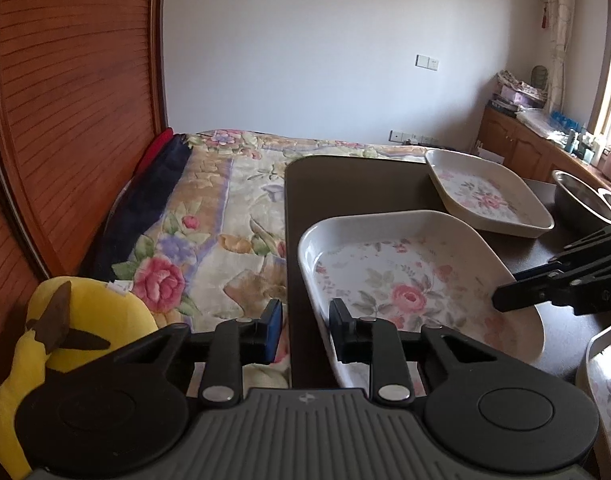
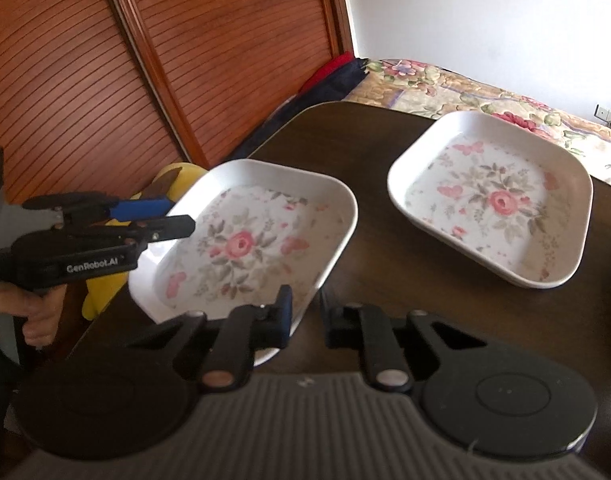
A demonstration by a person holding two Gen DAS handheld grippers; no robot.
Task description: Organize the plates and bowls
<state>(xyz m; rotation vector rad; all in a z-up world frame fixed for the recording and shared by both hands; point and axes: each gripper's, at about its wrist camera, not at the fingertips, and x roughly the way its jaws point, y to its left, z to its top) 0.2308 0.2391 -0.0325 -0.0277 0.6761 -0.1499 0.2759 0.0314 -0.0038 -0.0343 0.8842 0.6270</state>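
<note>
Both jaws parted: left gripper (image 1: 305, 330) straddling near plate's (image 1: 417, 280) rim at table (image 1: 345, 184) edge, right gripper (image 2: 307, 320) at its opposite rim. Second plate (image 2: 493, 196) farther along the table, apart.

Yellow plush toy (image 1: 85, 312) beside floral bedspread (image 1: 225, 200), wooden wardrobe (image 1: 73, 100) behind.

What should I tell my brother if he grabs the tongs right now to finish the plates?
Left tongs: straddling the left rim of the near flowery plate; I cannot tell whether they are squeezing.
Right tongs: straddling that plate's opposite rim, grip equally unclear.
Far flowery plate: sits alone on the dark table.
Also on the table: a metal bowl and the edge of a third plate.
Done: nothing stacked yet.
Left: probably put the near plate onto the far one, then gather the rest.
</note>
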